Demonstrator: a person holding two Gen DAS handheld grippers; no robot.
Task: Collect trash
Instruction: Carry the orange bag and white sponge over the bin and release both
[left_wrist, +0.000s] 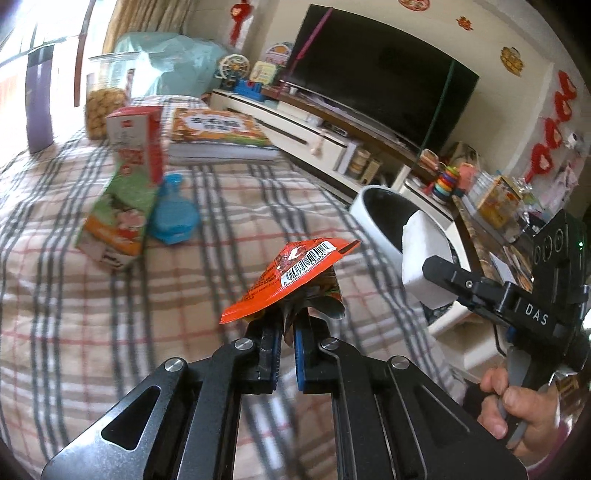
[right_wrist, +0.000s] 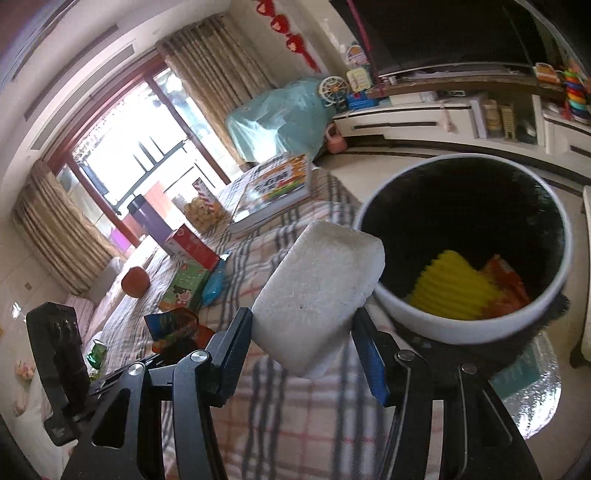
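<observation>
While the right gripper (right_wrist: 303, 334) is carrying a white foam block (right_wrist: 319, 291) toward a white trash bin (right_wrist: 476, 325), the left gripper (left_wrist: 286, 332) is holding a crumpled orange snack wrapper (left_wrist: 291, 275) above the plaid-covered worktop (left_wrist: 147, 314). The right jaws are standing wide apart and are clamping the block across its narrow width, its long axis tilting up and away from the jaws. The left jaws are nearly closed, pinching the wrapper's twisted tail so the barcoded face is fanning out above them.

Seemingly deciding the coming drop, the bin's opening is lying just ahead and to the right of the block, whose far corner is already overlapping the rim in the right wrist view. The right gripper is much the nearer of the two to the bin; the left is trailing over the cloth, well short of it.

Only the right wrist view is looking down into the bin, showing a yellow ridged piece (right_wrist: 454, 288) and orange packaging (right_wrist: 506, 284) already lying inside. Only the left wrist view is showing the person's right hand (left_wrist: 517, 410) gripping the handle and a blue plastic item (left_wrist: 173, 218) beside a green carton (left_wrist: 118, 218).
</observation>
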